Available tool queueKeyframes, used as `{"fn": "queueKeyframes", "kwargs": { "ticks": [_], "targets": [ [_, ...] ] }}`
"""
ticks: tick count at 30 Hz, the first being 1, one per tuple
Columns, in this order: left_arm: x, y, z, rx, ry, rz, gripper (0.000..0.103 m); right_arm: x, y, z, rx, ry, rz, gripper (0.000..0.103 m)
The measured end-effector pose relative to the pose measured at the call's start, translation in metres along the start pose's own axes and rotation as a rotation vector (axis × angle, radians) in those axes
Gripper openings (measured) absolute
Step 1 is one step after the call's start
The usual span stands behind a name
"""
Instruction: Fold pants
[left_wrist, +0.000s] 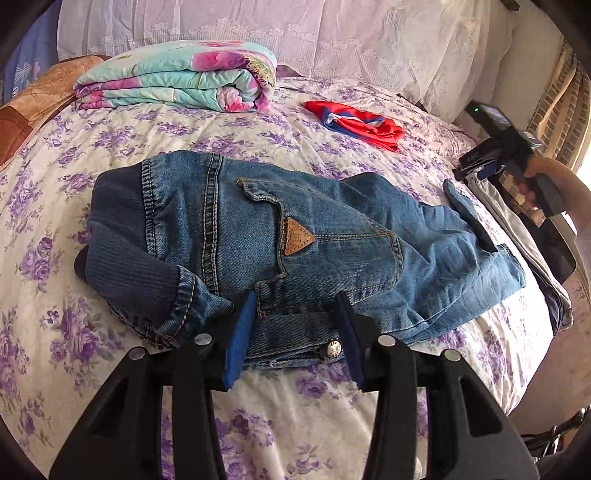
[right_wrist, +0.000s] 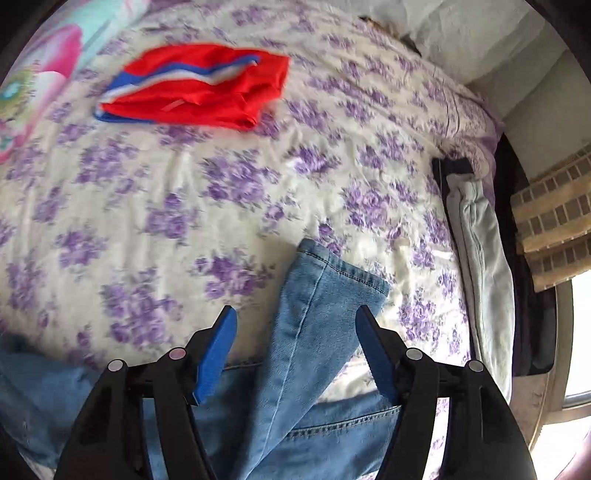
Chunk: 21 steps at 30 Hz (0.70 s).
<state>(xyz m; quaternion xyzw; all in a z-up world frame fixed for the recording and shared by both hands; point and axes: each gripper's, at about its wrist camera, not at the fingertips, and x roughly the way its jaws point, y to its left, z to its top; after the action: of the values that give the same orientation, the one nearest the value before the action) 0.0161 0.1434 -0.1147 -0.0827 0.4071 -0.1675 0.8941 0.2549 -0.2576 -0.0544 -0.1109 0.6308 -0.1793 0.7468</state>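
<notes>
Blue jeans lie half-folded on a floral bed, both grippers with jaws wide, empty; the loose leg cuff could likely slip askew.

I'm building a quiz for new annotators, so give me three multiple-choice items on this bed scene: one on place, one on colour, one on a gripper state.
1. Where does the red garment lie?
A. On the jeans
B. On the bedsheet beyond the jeans
C. On the folded quilt

2. What colour is the triangular patch on the jeans?
A. Brown
B. White
C. Green

3. How is the left gripper?
A. Shut on the jeans
B. Shut on the sheet
C. Open

Key: 1 B, bare floral bedsheet surrounds it; 2 A, tan leather look; 3 C, its fingers stand apart over the waistband.
</notes>
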Motion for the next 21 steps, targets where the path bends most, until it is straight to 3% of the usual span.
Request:
{"fn": "queueKeyframes", "kwargs": {
  "ticks": [4, 6, 7, 9, 14, 18, 21],
  "targets": [
    [0.000, 0.001, 0.001, 0.003, 0.002, -0.008, 0.043, 0.048, 0.011, 0.016, 0.019, 0.088, -0.108, 0.062],
    [0.001, 0.001, 0.001, 0.006, 0.002, -0.008, 0.043, 0.064, 0.012, 0.015, 0.024, 0.109, -0.119, 0.060],
    [0.001, 0.000, 0.000, 0.006, 0.003, -0.008, 0.043, 0.065, 0.011, 0.014, 0.017, 0.094, -0.107, 0.038],
    [0.001, 0.000, 0.001, 0.006, 0.003, -0.008, 0.043, 0.058, -0.001, 0.007, 0.034, 0.066, -0.065, 0.010],
    [0.001, 0.000, 0.001, 0.007, 0.003, -0.006, 0.043, 0.002, -0.073, -0.044, 0.160, -0.137, 0.047, 0.008],
    [0.001, 0.001, 0.001, 0.006, 0.006, -0.005, 0.043, -0.026, -0.153, -0.123, 0.307, -0.251, 0.171, 0.008],
    [0.001, 0.000, 0.002, 0.008, 0.012, -0.006, 0.043, -0.024, -0.189, -0.185, 0.391, -0.290, 0.295, 0.008]
  ]
}}
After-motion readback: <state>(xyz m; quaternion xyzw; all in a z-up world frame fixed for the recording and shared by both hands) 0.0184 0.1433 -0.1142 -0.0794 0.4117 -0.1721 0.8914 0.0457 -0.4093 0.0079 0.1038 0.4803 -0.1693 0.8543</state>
